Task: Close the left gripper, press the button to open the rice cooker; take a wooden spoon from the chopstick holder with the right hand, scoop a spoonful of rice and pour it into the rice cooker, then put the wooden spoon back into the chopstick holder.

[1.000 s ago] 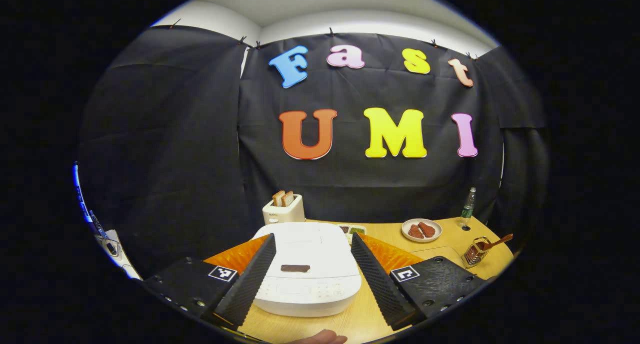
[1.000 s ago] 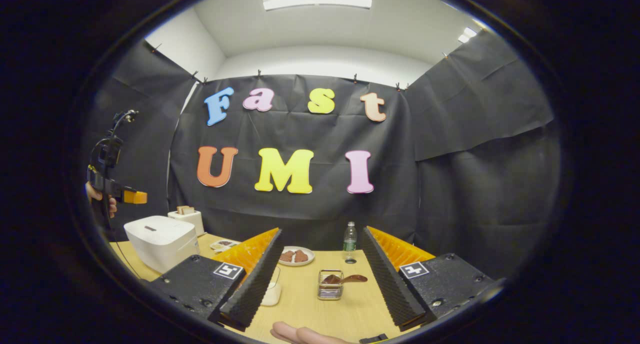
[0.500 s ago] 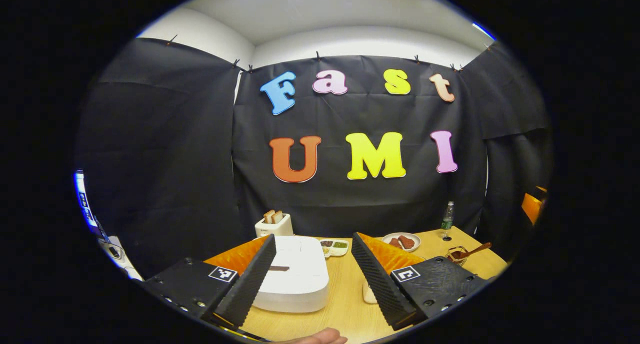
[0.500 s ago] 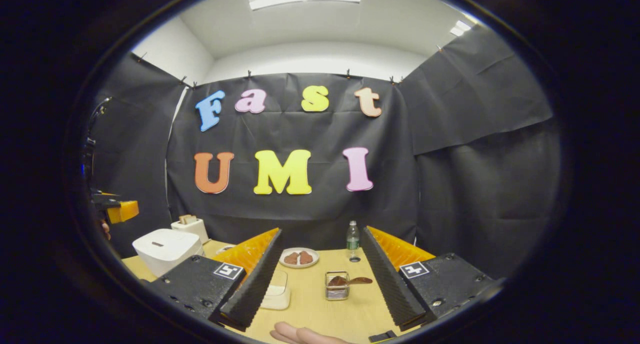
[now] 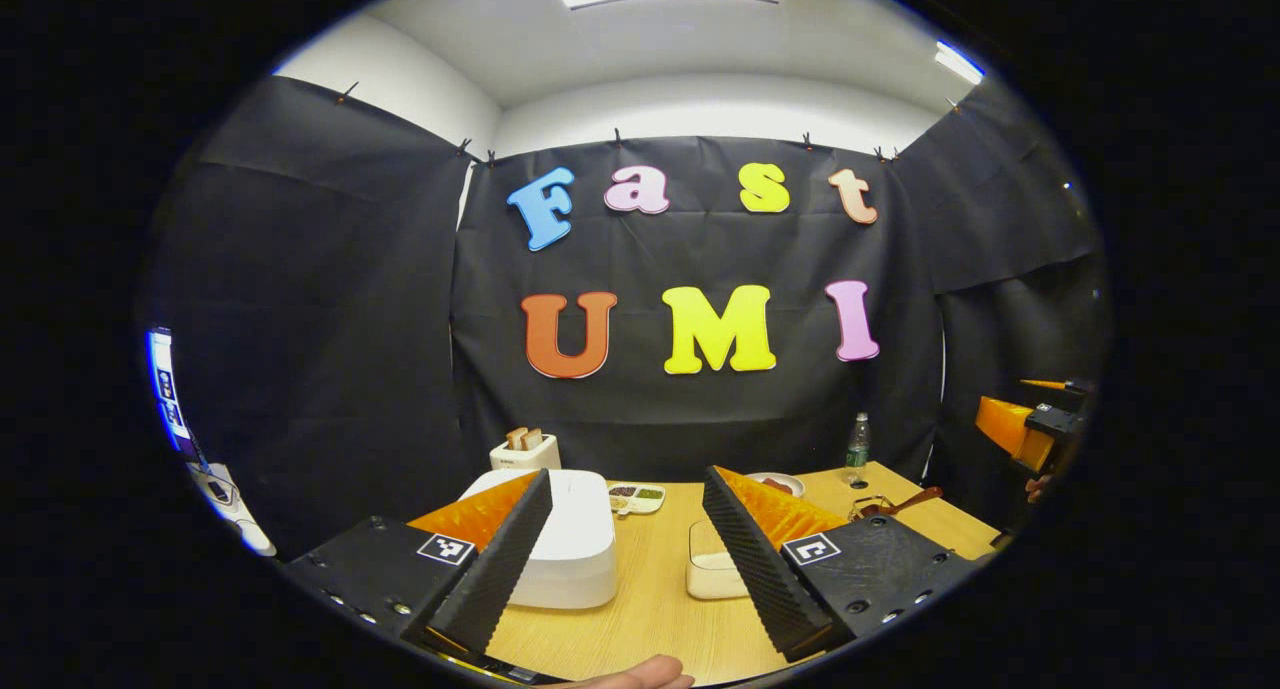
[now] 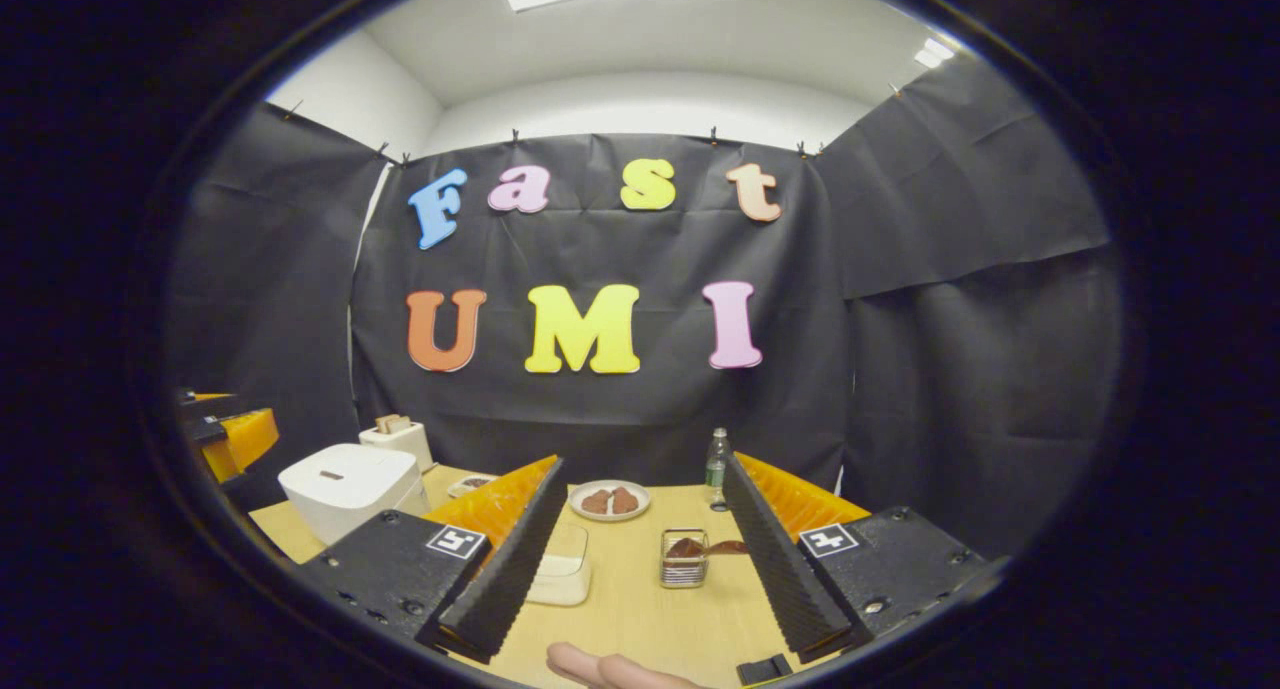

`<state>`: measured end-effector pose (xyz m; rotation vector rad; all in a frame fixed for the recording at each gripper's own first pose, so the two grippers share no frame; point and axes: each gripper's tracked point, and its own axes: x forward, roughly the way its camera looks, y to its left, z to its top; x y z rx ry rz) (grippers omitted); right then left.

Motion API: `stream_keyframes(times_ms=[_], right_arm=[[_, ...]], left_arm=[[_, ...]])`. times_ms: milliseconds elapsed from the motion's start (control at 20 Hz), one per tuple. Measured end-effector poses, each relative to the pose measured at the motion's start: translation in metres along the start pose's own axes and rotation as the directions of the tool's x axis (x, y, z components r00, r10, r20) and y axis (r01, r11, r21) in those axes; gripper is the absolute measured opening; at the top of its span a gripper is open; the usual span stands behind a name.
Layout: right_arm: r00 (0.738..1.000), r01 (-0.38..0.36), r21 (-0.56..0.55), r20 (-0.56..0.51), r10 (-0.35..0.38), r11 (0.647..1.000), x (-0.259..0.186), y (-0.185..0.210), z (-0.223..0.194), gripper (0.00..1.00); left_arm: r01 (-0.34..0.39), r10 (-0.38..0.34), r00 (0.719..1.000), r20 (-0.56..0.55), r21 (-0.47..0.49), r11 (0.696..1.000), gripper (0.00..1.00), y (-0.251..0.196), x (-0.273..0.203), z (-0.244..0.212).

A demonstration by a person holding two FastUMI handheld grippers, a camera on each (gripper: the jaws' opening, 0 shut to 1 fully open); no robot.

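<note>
The cooker (image 5: 565,544) is white and its lid is down. In the left gripper view it sits at the lower middle on the table (image 5: 655,609), partly behind one finger. In the right gripper view the cooker (image 6: 350,484) is at the lower left, and you can see the dark button (image 6: 331,475) on top.

The spoon (image 6: 715,547) lies in the wire holder (image 6: 684,561), in the lower middle of the right gripper view, between the two fingers but farther back. In the left gripper view the spoon (image 5: 900,504) is at the lower right. The rice box (image 6: 560,574) stands just left of the holder.

The left gripper (image 5: 625,544) is wide open and holds nothing. The right gripper (image 6: 640,554) is wide open too, with nothing in it.

The left gripper view shows the other gripper at the right edge. The right gripper view shows the other gripper at the left edge. The plate (image 6: 609,500) with brown food and the bottle (image 6: 715,466) show best in the right gripper view. The toaster (image 5: 525,451) stands behind the cooker.

A second ago the cooker was right between the left fingers, big and near. Now it is smaller and off to the left. In the right gripper view the holder has barely moved.
</note>
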<state>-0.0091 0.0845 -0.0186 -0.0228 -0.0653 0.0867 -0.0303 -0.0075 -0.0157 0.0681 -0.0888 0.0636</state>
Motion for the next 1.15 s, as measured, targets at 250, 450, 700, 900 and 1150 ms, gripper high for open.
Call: stream_keyframes(times_ms=[250,450,700,900,1150], right_arm=[[0.998,0.042,0.024,0.036,-0.043,0.999,-0.022,-0.022,-0.001,0.98],[0.997,0.035,0.044,0.063,-0.038,0.998,-0.031,-0.013,0.002,0.97],[0.999,0.013,0.048,0.045,-0.015,0.999,-0.028,-0.009,-0.001,0.98],[0.999,0.022,0.050,0.036,-0.024,0.998,-0.025,-0.010,-0.006,0.99],[1.000,0.018,0.073,0.019,-0.019,0.997,-0.022,-0.007,-0.011,0.98]], left_arm=[[-0.024,0.024,0.999,0.035,0.004,1.000,0.96,0.002,-0.018,-0.009],[-0.033,0.031,0.998,0.047,0.032,0.999,0.96,0.005,-0.022,-0.012],[-0.012,0.012,1.000,0.027,-0.012,1.000,0.96,0.008,-0.021,-0.020],[0.008,-0.008,0.999,0.041,-0.004,1.000,0.96,0.005,-0.020,-0.018],[0.015,-0.015,0.999,0.031,0.004,1.000,0.96,0.005,-0.021,-0.027]])
